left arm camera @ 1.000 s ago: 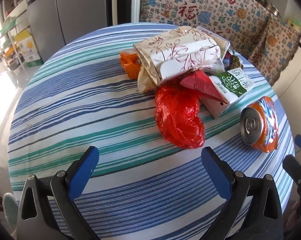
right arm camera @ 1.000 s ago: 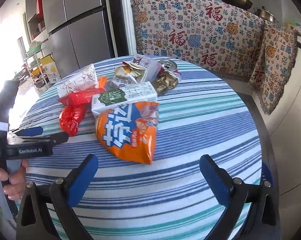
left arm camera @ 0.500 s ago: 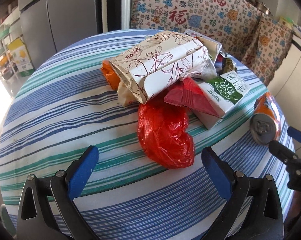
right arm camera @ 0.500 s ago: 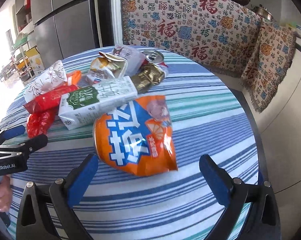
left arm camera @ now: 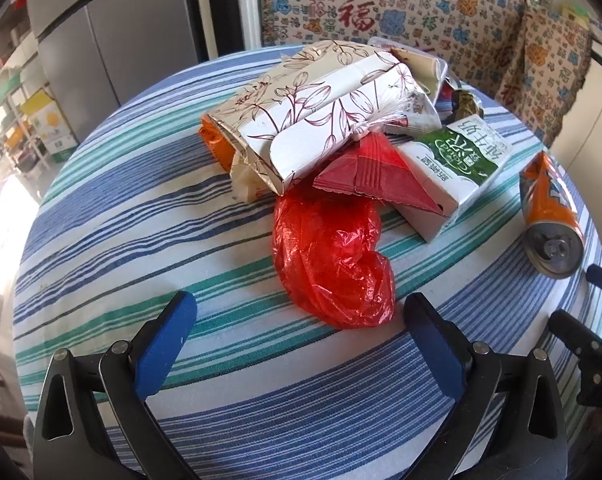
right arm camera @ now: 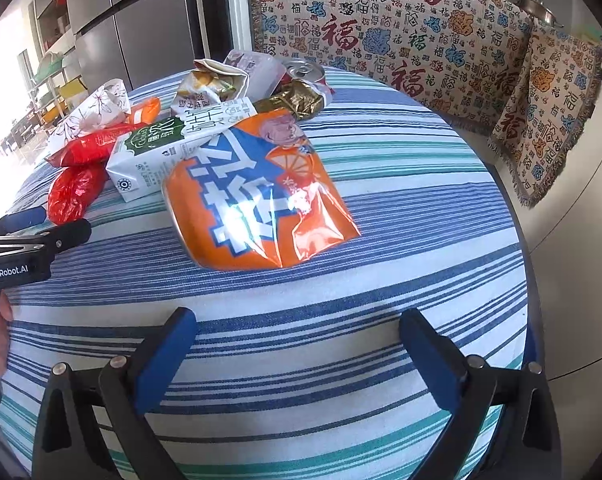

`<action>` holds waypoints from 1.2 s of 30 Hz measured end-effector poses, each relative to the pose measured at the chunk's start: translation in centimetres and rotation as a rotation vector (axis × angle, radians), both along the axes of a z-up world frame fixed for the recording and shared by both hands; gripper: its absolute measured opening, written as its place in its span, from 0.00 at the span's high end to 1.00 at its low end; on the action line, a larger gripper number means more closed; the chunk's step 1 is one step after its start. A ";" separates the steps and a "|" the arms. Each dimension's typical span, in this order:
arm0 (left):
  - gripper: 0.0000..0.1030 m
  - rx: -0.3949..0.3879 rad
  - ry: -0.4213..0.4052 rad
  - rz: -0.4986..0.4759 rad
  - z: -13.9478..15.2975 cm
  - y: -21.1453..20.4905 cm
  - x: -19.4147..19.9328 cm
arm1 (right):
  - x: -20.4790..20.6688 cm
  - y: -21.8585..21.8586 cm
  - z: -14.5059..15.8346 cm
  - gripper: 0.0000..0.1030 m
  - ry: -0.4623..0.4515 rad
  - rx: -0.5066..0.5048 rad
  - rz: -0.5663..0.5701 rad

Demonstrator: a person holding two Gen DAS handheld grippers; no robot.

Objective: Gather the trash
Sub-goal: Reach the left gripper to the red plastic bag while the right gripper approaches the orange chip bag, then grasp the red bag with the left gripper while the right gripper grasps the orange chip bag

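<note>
Trash lies in a heap on a round striped table (left arm camera: 101,240). My left gripper (left arm camera: 301,340) is open and empty, just short of a crumpled red plastic bag (left arm camera: 333,256). Behind the bag lie a red wrapper (left arm camera: 373,172), a floral paper box (left arm camera: 313,108) and a green-and-white milk carton (left arm camera: 457,160). My right gripper (right arm camera: 297,348) is open and empty, in front of an orange snack bag (right arm camera: 257,196). The carton (right arm camera: 169,144) and red bag (right arm camera: 75,192) show left of it. The left gripper (right arm camera: 33,228) appears at the left edge.
A crushed can (right arm camera: 305,72), a gold wrapper (right arm camera: 297,100) and more wrappers (right arm camera: 209,84) lie at the table's far side. A patterned cloth (right arm camera: 401,32) covers furniture behind. A grey fridge (left arm camera: 113,32) stands at the back left. The table edge (right arm camera: 517,240) drops off on the right.
Both grippers have moved forward toward the trash. The red bag now sits between the left fingers' line, and the orange snack bag is larger in the right view. Both stay open.
</note>
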State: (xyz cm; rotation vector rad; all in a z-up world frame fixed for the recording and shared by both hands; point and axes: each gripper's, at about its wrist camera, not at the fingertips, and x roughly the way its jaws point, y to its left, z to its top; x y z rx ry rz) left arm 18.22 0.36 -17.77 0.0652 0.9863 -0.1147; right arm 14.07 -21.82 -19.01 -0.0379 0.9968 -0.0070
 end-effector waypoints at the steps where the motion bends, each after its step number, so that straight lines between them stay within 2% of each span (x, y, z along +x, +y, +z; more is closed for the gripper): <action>1: 0.01 -0.026 -0.006 -0.008 0.2 0.4 -0.1 | 0.2 -0.1 0.1 0.00 0.010 0.000 0.011; 4: 0.01 -0.192 -0.035 -0.029 1.4 1.6 -0.6 | 0.4 -0.7 1.2 0.00 -0.012 0.033 0.060; 5: 0.01 -0.221 -0.038 -0.043 1.6 1.6 -0.6 | 0.7 -0.8 1.8 0.00 -0.028 0.053 0.084; 8: 0.03 -0.189 -0.031 -0.083 1.6 0.4 0.1 | 2.0 -0.4 3.5 0.00 -0.029 0.094 0.166; 10: 0.17 -0.169 -0.015 -0.091 1.2 -0.2 0.7 | 3.4 0.4 3.9 0.00 -0.004 0.094 0.225; 11: 0.28 -0.174 -0.001 -0.095 1.1 -0.4 0.8 | 4.2 0.9 3.7 0.00 0.017 0.081 0.248; 13: 0.38 -0.184 -0.001 -0.103 1.3 -0.6 0.7 | 5.6 1.8 3.2 0.00 0.053 0.028 0.278; 15: 0.63 -0.174 -0.014 -0.127 1.7 -0.8 0.2 | 6.4 2.2 3.1 0.01 0.080 -0.002 0.293; 17: 0.73 -0.170 -0.018 -0.151 2.0 -0.8 -0.4 | 6.6 1.9 3.4 0.16 0.112 0.020 0.292; 18: 0.77 -0.174 -0.019 -0.160 2.1 -0.7 -0.7 | 6.7 1.7 3.5 0.21 0.123 0.029 0.281; 21: 0.83 -0.214 -0.015 -0.169 2.5 -0.1 -2.1 | 5.8 0.7 4.3 0.21 0.123 0.060 0.246; 25: 0.85 -0.244 -0.024 -0.181 3.2 0.6 -4.7 | 3.8 -0.4 6.1 0.21 0.092 0.133 0.224; 29: 0.85 -0.273 -0.045 -0.190 4.4 0.7 -7.2 | 1.7 -1.3 7.4 0.21 0.065 0.160 0.206; 36: 0.86 -0.312 -0.102 -0.261 8.0 -2.8 -8.7 | -1.2 -6.2 9.9 0.21 0.006 0.259 0.114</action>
